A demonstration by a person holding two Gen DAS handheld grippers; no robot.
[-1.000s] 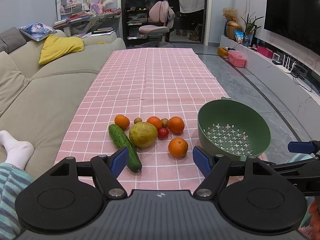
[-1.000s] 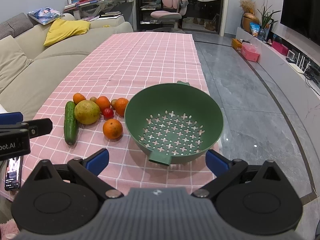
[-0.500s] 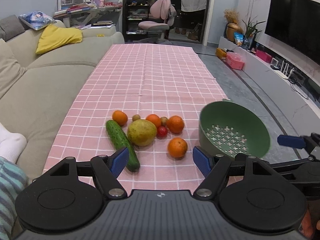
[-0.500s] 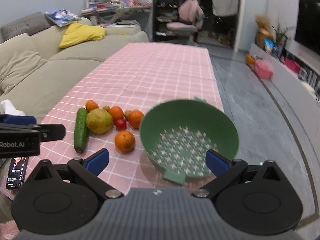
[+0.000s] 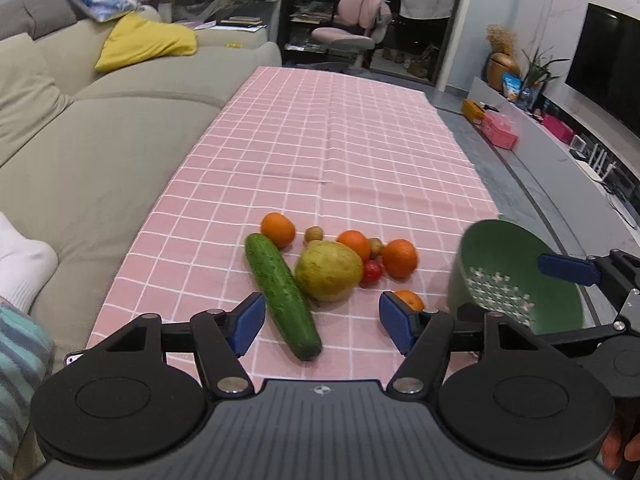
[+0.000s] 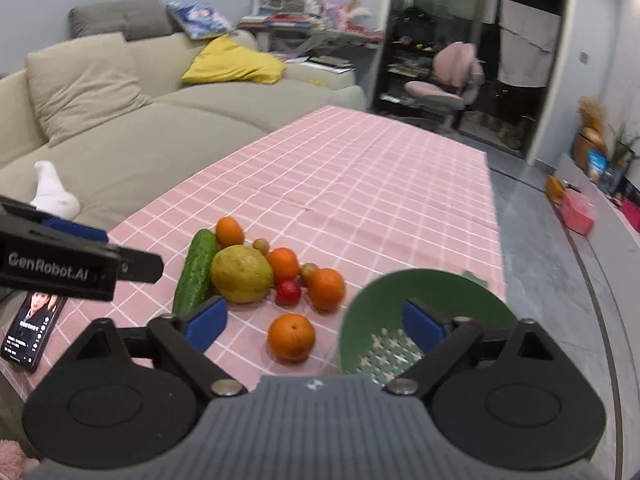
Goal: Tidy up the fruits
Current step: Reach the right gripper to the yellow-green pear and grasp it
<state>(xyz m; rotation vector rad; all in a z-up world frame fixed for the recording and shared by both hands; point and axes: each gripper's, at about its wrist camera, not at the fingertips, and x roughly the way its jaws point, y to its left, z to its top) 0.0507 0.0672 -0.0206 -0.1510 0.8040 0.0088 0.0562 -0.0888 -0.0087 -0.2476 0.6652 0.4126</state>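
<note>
A cluster of produce lies on the pink checked tablecloth (image 5: 320, 152): a cucumber (image 5: 282, 294), a big yellow-green pear-like fruit (image 5: 329, 270), several oranges (image 5: 399, 258), a red tomato (image 5: 372, 271) and small brown fruits. A green colander (image 5: 516, 276) sits to the right. My left gripper (image 5: 322, 322) is open and empty, just short of the cucumber and pear. My right gripper (image 6: 316, 322) is open and empty, with the nearest orange (image 6: 291, 337) between its fingers' line and the colander (image 6: 424, 320) at its right finger.
A beige sofa (image 5: 80, 132) runs along the table's left side. A phone (image 6: 32, 330) lies at the table's near left corner. A person's white sock (image 5: 22, 268) rests on the sofa. Grey floor and a TV console lie to the right.
Both grippers have swung leftward and come closer to the fruit. The colander now sits further right in both views. Both grippers stay open.
</note>
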